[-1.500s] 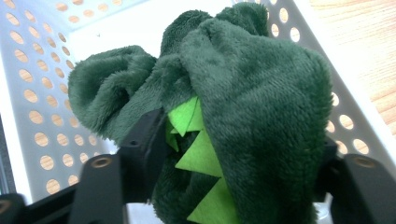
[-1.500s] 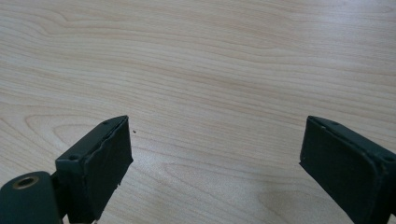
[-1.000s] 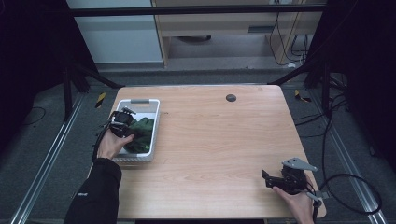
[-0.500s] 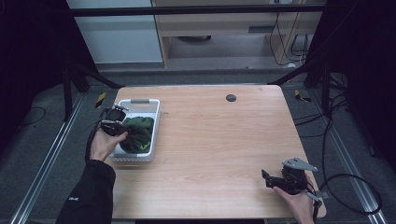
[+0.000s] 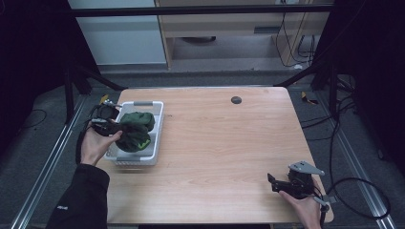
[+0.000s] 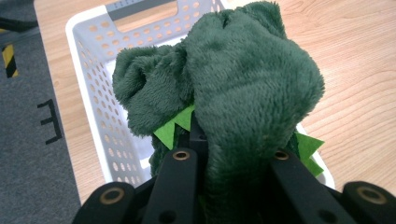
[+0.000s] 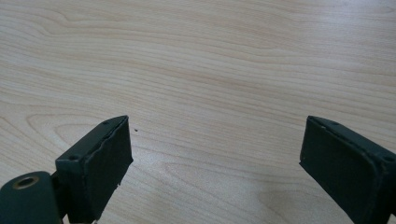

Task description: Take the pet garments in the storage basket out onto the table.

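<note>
A dark green plush toy (image 5: pixel 135 130) with bright green felt spikes (image 6: pixel 176 127) hangs over the white perforated basket (image 5: pixel 155 128) at the table's left side. My left gripper (image 5: pixel 111 126) is shut on the plush toy (image 6: pixel 243 93), its jaws pressed into the fur from both sides; the fingertips are buried in it. The toy is lifted above the basket's rim (image 6: pixel 88 88). My right gripper (image 5: pixel 273 182) rests near the table's front right corner, open, with only bare wood between its pads (image 7: pixel 105 163).
The wooden table (image 5: pixel 229 143) has a small dark round hole (image 5: pixel 236 99) near its far edge. Grey floor with metal rails lies on both sides. A cable (image 5: pixel 353 191) trails from the right gripper off the right edge.
My left gripper has pulled back toward the left edge of the basket, drawing the green plush toy up and out with it. The right gripper has stayed put.
</note>
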`<state>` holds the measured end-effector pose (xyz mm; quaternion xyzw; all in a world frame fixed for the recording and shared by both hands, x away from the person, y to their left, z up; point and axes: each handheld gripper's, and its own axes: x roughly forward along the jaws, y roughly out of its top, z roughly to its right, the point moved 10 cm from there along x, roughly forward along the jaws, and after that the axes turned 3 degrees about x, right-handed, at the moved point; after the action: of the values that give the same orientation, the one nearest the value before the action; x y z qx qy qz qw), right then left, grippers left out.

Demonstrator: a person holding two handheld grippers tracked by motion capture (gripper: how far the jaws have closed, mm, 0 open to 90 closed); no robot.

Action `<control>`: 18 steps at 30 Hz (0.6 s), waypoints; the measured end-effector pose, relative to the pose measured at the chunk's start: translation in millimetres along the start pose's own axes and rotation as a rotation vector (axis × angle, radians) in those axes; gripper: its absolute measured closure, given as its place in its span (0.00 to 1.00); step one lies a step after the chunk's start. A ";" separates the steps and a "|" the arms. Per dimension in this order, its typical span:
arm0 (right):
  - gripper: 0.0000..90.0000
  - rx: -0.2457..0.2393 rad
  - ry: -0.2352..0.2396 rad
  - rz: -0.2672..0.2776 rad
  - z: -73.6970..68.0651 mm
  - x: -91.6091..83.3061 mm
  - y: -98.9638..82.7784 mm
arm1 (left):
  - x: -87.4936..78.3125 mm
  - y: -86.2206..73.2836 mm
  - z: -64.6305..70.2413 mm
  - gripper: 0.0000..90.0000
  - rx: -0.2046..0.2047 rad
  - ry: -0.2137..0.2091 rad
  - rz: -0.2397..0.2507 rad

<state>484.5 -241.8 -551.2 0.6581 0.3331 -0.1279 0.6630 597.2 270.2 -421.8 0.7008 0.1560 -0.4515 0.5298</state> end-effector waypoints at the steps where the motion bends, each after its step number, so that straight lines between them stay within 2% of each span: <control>1: 0.10 -0.002 -0.001 0.000 0.3 0.2 -0.1 | -1.4 0.2 0.1 0.90 0.001 0.000 0.002; 18: 0.10 0.002 -0.001 0.002 0.1 -0.1 0.0 | -33.1 4.4 9.9 0.89 0.060 -0.019 0.006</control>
<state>484.4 -242.0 -551.2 0.6589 0.3322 -0.1278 0.6627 577.7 268.4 -393.0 0.7125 0.1356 -0.4610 0.5114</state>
